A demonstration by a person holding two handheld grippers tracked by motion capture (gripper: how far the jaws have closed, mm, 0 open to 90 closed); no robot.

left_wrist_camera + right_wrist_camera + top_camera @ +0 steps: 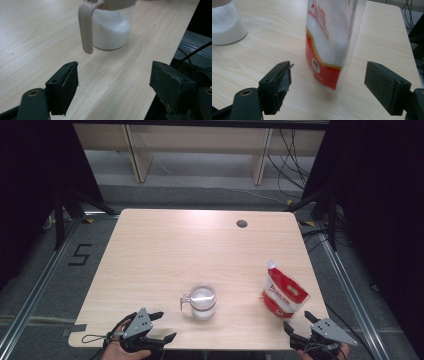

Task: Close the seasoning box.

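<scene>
Your left gripper sits at the near edge of the table, at about 7 o'clock from the middle. Its jaws are wide apart and hold nothing. The clear jug stands just past it, toward 1 o'clock from that gripper. The jug has white powder inside. In the left gripper view the jug stands upright, and its handle points back toward your jaws, with bare table in between.

Your right gripper is at the near right corner, at about 5 o'clock. Its jaws are wide apart too, with nothing in them. The red and white bag stands upright just ahead of it, toward 11 o'clock. In the right gripper view the bag stands between the two jaws but farther off, not touching them.
</scene>
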